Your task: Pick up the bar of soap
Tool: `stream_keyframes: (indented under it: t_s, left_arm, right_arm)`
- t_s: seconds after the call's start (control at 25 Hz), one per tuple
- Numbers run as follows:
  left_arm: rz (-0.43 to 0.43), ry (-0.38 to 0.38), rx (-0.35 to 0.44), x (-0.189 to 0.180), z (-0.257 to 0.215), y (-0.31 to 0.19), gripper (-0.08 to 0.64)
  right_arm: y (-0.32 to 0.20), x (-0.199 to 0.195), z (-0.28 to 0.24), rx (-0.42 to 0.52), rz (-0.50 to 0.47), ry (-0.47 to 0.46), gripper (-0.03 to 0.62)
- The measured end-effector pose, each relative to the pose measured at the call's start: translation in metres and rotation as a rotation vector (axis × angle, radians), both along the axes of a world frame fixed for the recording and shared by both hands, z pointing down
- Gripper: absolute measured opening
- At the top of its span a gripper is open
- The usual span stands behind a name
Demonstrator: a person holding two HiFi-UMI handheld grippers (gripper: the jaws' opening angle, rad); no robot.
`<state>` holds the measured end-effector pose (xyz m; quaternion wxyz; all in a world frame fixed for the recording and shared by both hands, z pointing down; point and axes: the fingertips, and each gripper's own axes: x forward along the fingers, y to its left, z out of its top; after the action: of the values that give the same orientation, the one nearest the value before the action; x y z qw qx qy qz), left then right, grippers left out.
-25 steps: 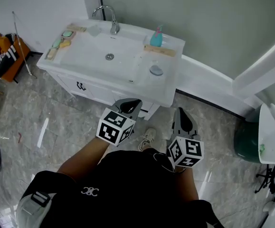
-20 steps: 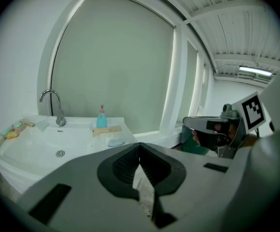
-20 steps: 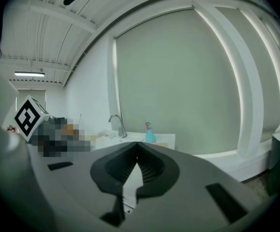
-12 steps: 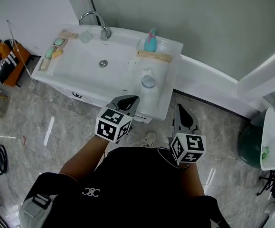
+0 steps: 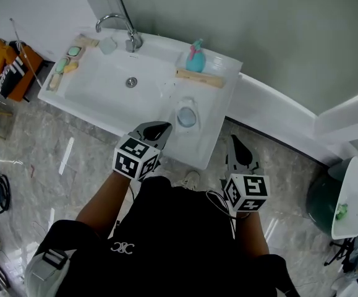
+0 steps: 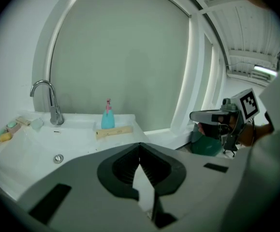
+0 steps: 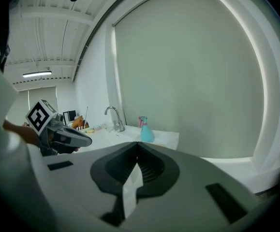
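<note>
Several small soap bars lie along the left ledge of the white sink (image 5: 104, 113): a green bar (image 5: 74, 51), a pale green one (image 5: 62, 64) and a yellow one (image 5: 72, 68). A pale square bar (image 5: 107, 45) sits by the faucet (image 5: 129, 37). The same bars show small at far left in the left gripper view, the yellow one (image 6: 5, 137) among them. My left gripper (image 5: 157, 130) is shut and empty at the sink's front edge, far from the soaps. My right gripper (image 5: 237, 150) is shut and empty, over the floor right of the sink.
A teal bottle (image 5: 195, 57) and a wooden stick (image 5: 198, 78) rest on the sink's right ledge, with a round cup (image 5: 186, 117) nearer me. An orange bag (image 5: 12, 67) lies on the floor at left, a green bin (image 5: 319, 197) at right.
The sink has come closer and lower in the head view. My left gripper has moved up to the sink's front edge; the right gripper has barely moved. Both stay shut.
</note>
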<state>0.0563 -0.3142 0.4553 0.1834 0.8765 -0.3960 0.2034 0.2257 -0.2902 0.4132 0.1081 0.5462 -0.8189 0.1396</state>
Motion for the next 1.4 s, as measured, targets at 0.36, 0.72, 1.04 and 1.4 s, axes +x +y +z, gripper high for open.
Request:
stream_keyframes:
  t_s: [0.36,0.72,1.04,1.4]
  left_arm:
    - [0.308,-0.101,0.0,0.016,0.019,-0.03,0.011]
    - [0.814,-0.397,0.094,0.024,0.055,-0.057,0.012]
    - [1.283,-0.431,0.08,0.03,0.071,-0.051,0.082]
    - [1.714,-0.626,0.178,0.028,0.107,-0.046,0.232]
  right_arm:
    - [-0.02,0.014,0.013,-0.032,0.043,-0.009,0.006]
    - [-0.028,0.013,0.011,-0.042,0.199,-0.044,0.006]
    - [-0.006,0.016,0.023,-0.08,0.397,-0.054,0.006]
    - [0.02,-0.003,0.028,-0.109,0.575,-0.021,0.006]
